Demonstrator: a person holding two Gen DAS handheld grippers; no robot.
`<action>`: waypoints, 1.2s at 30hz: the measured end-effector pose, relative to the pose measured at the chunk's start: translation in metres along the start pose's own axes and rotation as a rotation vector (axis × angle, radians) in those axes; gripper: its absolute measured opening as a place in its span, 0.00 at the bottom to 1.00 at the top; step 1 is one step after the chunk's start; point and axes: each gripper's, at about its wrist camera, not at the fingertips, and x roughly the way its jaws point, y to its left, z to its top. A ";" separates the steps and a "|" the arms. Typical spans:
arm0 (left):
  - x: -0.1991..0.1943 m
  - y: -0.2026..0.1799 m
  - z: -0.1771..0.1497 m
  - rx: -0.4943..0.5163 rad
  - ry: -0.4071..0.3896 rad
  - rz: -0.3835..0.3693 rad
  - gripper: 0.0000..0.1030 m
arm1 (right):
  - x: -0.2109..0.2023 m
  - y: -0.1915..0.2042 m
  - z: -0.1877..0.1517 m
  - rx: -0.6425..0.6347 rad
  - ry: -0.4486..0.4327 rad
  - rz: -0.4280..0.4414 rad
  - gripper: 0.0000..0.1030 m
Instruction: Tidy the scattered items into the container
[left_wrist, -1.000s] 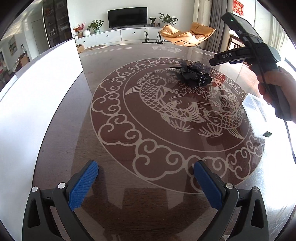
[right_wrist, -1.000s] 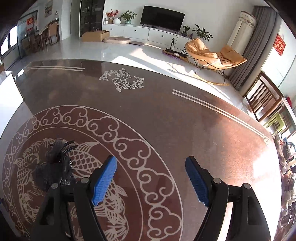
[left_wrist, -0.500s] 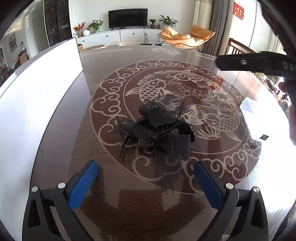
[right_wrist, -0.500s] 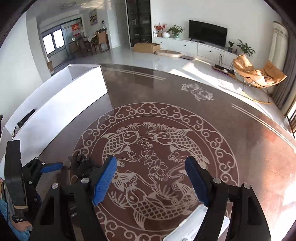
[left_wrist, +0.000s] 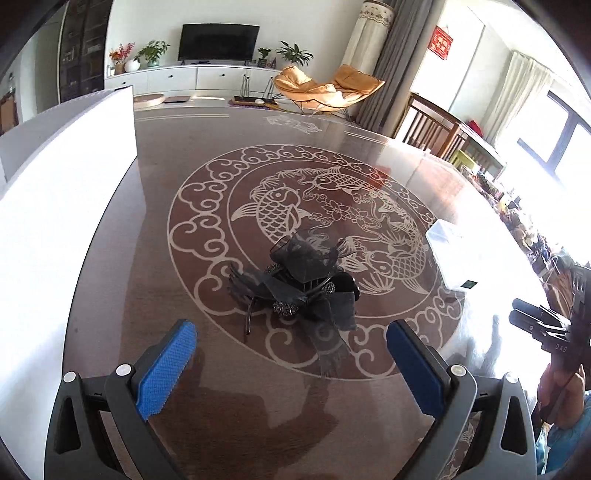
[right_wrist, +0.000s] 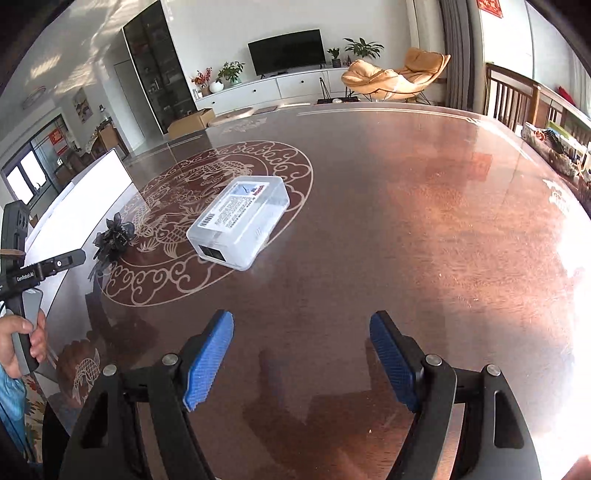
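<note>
Nearest the left wrist camera, the left gripper (left_wrist: 291, 362) hung above the table (left_wrist: 155, 280) with its jaws spread wide and nothing between them; its fingers (left_wrist: 164, 369) were black, angular plastic faced with ribbed blue pads. Just beyond the fingertips, and apart from them, lay the black hair clip (left_wrist: 299, 284): a curved glossy claw dressed with sheer, crinkled black gauze bows and small beaded clusters, one thin prong poking toward the camera. It rested on the glossy brown tabletop, over the pale scrolled cloud border of a round koi design (left_wrist: 284, 210). Farther right, the clear plastic box (left_wrist: 448, 254) stood near the edge of that design, washed out by glare.

In the right wrist view, the right gripper (right_wrist: 301, 356) likewise had its jaws held wide apart, gripping nothing, over bare polished wood. Ahead and to the left sat the clear plastic box (right_wrist: 240, 225), a rounded rectangular, translucent container with a white printed label and barcode on its top face. Well apart from it, further left, the hair clip (right_wrist: 112, 240) lay on the design. At the left edge of the frame, the person's left hand (right_wrist: 22, 343) was wrapped around the left gripper's upright handle, its dark body pointing toward the clip.

Beyond the table stood a tan lounge chair (right_wrist: 395, 77) and a dark television (right_wrist: 286, 50).
</note>
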 end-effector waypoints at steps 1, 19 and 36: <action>0.003 -0.005 0.008 0.043 0.020 -0.004 1.00 | 0.002 -0.003 -0.001 0.009 0.002 0.002 0.75; 0.048 -0.017 0.013 0.007 0.057 0.296 0.92 | 0.020 0.009 0.000 -0.016 -0.011 -0.048 0.77; 0.038 -0.013 -0.012 -0.099 0.018 0.347 0.95 | 0.112 0.096 0.078 -0.050 0.055 -0.186 0.79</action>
